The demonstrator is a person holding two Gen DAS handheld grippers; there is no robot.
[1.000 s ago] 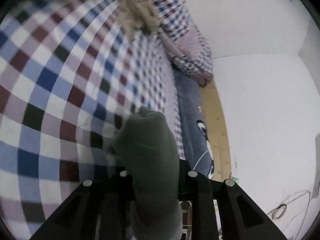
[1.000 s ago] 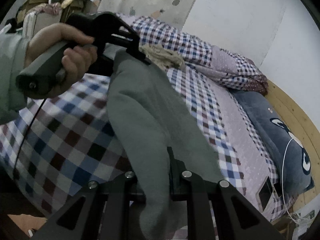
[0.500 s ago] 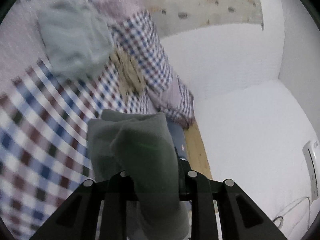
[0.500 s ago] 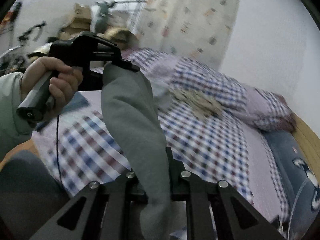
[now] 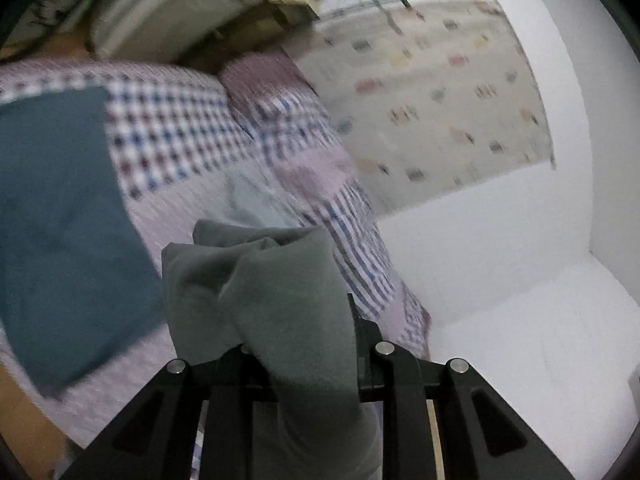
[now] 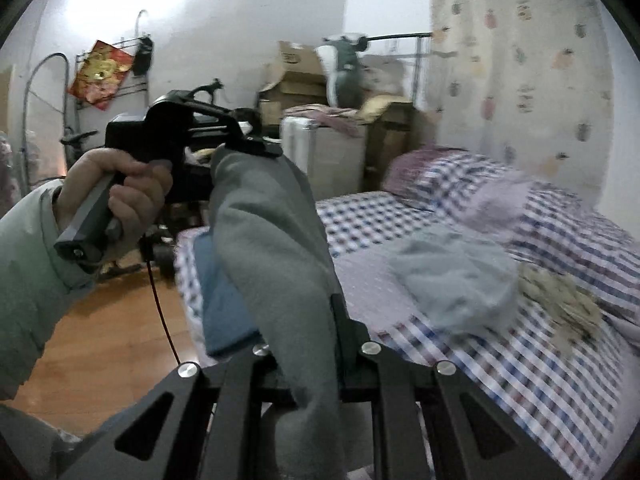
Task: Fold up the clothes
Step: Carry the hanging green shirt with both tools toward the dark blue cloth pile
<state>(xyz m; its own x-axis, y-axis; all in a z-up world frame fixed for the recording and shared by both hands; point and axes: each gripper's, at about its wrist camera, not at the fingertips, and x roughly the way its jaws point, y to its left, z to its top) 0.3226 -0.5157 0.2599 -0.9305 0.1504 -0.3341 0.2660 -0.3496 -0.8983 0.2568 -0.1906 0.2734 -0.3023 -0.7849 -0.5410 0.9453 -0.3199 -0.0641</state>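
Left wrist view: the left claw (image 5: 298, 334) is closed on a bunched edge of the grey-green garment (image 5: 276, 292), which spills over the fingers and hangs down between them toward the bottom of the picture. The cloth is held in the air above the bed (image 5: 188, 208), not lying on it. Beyond it, a folded teal garment (image 5: 60, 216) lies flat near the bed's left edge, and a pale blue garment (image 5: 252, 202) lies just past the held cloth, blurred. A checked quilt (image 5: 304, 148) is heaped along the bed's far side, against the wall with the patterned curtain (image 5: 432, 96).

Right wrist view: the right claw (image 6: 304, 344) is clamped on the other end of the grey-green garment (image 6: 268, 232), which stretches as a taut band up and left to the left claw (image 6: 256, 148). A hand (image 6: 116, 188) in a pale green sleeve (image 6: 28, 264) grips that tool's handle. The band hangs over the bed's (image 6: 500, 360) near-left corner, clear of its surface. Under it lies the teal garment (image 6: 224, 312) at the left edge; the pale blue garment (image 6: 456, 276) sits crumpled toward the middle, a beige knitted piece (image 6: 560, 300) touching its right side. Cardboard boxes (image 6: 296, 80) stand beyond the far end of the bed.
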